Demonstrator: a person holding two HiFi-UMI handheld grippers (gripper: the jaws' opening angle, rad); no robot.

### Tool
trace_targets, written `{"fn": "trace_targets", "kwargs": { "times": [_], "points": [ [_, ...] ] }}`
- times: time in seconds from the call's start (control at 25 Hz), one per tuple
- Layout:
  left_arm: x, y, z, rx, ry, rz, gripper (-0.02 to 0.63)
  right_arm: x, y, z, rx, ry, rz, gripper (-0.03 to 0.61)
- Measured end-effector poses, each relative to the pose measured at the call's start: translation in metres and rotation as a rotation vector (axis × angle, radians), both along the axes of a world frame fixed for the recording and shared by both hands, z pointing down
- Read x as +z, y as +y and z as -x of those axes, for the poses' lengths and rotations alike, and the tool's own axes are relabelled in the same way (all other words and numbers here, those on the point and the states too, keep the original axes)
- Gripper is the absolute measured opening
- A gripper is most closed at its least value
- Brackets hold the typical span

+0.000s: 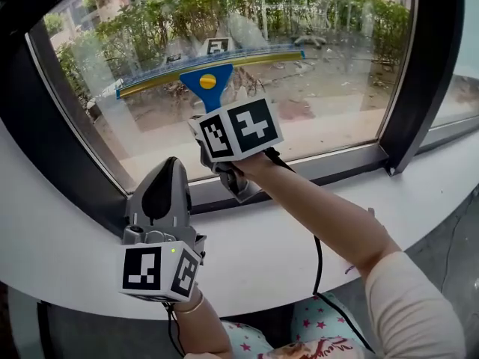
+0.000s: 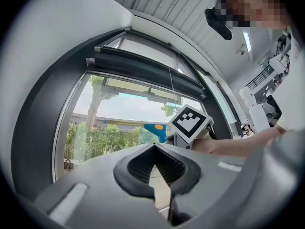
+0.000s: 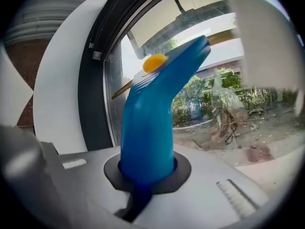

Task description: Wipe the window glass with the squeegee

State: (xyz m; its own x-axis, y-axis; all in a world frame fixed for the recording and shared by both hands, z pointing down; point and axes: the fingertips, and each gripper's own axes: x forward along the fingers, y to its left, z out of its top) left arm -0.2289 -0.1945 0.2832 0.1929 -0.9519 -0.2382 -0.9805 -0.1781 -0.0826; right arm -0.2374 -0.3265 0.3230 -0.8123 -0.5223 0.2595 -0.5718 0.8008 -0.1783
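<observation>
Looking down from the head view, we count two grippers and one squeegee. The right gripper point(image 1: 215, 109) is up against the window glass point(image 1: 329, 81), holding the blue squeegee point(image 1: 207, 82) by its handle. The long blade lies across the pane, tilted, its left end lower than its right. One yellow spot sits on the blue head. Two marker cubes show, one on each gripper. The left gripper point(image 1: 166, 172) is low over the white sill point(image 1: 314, 223), pointing at the dark window frame point(image 1: 67, 140), well apart from the squeegee, with one black cable trailing by the right forearm.

Over to the left gripper view: the left gripper point(image 2: 153, 149) has its two black pads drawn together at the tips, with only a thin wedge of light behind them and nothing between them. Beyond, one marker cube point(image 2: 190, 120) of the other gripper stands at the glass, and a corner of the blue squeegee point(image 2: 156, 130) peeks out beside it. Trees fill the pane.

Now the right gripper view: the right gripper point(image 3: 147, 171) has both jaws clamped on the squeegee point(image 3: 148, 123), the blue handle rising out of the grip and bending toward the glass point(image 3: 224, 113). One yellow spot point(image 3: 154, 62) shows near the top.
</observation>
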Motion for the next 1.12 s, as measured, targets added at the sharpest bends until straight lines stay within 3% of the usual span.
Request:
{"fn": "trace_targets", "kwargs": {
  "times": [0.36, 0.64, 1.12],
  "points": [
    [0.017, -0.008, 0.008, -0.053, -0.081, 0.024, 0.002, 0.036, 0.009, 0.005, -0.007, -0.068, 0.072, 0.028],
    [0.016, -0.007, 0.024, -0.057, -0.034, 0.046, 0.002, 0.073, 0.011, 0.001, -0.002, -0.009, 0.126, 0.028],
    [0.021, -0.006, 0.040, -0.080, 0.007, 0.042, 0.002, 0.108, 0.026, 0.003, -0.010, -0.052, 0.253, 0.028]
  ]
}}
